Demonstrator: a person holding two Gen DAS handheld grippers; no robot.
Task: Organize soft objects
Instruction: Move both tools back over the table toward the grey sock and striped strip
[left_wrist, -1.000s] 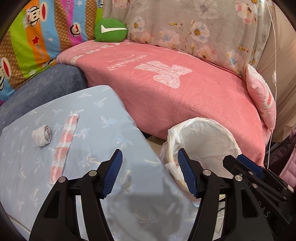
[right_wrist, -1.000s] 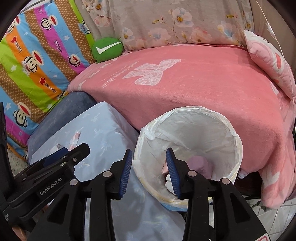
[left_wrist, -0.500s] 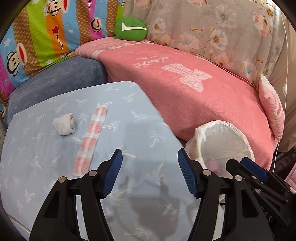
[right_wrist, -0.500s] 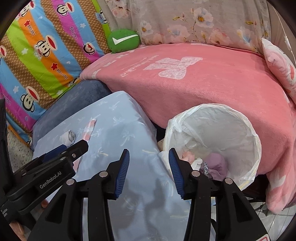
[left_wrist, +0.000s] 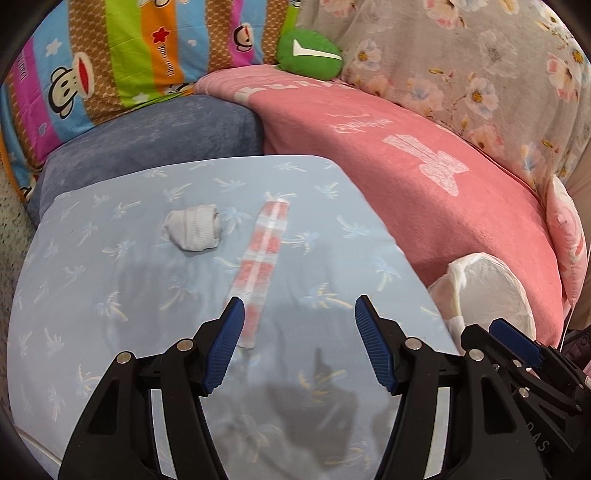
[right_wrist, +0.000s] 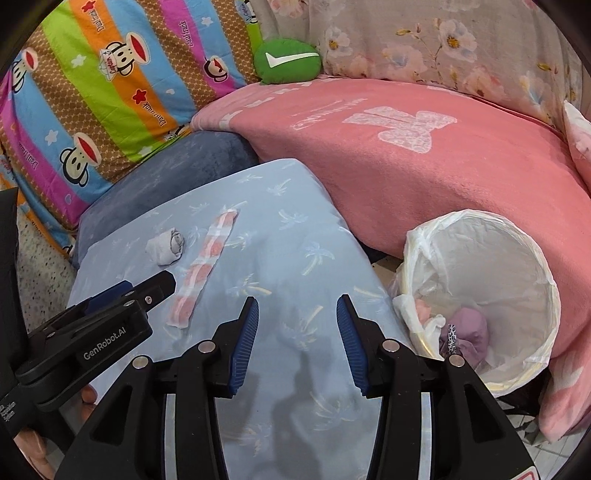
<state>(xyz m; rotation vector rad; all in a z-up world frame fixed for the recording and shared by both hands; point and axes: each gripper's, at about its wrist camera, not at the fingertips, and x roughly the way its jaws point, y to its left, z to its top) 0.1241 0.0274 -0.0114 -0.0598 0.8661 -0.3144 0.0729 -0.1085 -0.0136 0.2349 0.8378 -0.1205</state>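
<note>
Take the pink blanket (right_wrist: 424, 173) as your landmark. Behind it you see a floral sheet (right_wrist: 436, 40), and a green cushion (right_wrist: 288, 61) sits at its far left corner. To its left stands a striped monkey quilt (right_wrist: 96, 85). A dark blue cushion (right_wrist: 173, 166) lies just left of its near edge, and a pink pillow (left_wrist: 565, 236) rests at its right end.
</note>
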